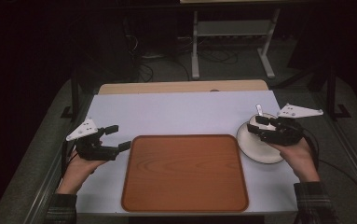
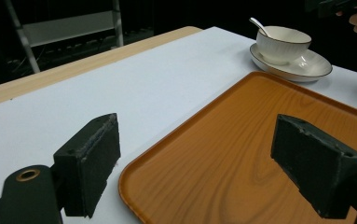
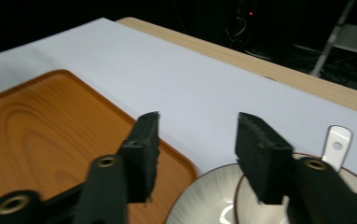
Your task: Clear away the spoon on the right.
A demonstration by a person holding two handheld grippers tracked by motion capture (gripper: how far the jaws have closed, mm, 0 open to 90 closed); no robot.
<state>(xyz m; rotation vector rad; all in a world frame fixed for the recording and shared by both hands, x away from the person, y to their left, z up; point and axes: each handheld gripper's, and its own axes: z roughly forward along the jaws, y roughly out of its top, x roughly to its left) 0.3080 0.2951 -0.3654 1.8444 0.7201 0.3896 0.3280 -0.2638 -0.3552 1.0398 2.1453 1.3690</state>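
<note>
Bowl [image 2: 282, 43] with spoon [image 2: 259, 25] sits on saucer [image 2: 306, 67], on the counter [image 1: 185, 112] just right of the empty wooden tray [image 1: 185, 172]. Right hand-held gripper [image 1: 260, 126] hovers over the bowl, jaws spread, gripping nothing. Left hand-held gripper [image 1: 118, 137] spread at the tray's left edge. Nothing moved onto the tray yet, by the look. Bowl contents unclear; spoon bowl hidden.

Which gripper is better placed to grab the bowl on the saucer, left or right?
Right, probably. The right gripper hangs open directly over the bowl and saucer. The left gripper is open too, but sits beyond the far side of the wooden tray.
</note>
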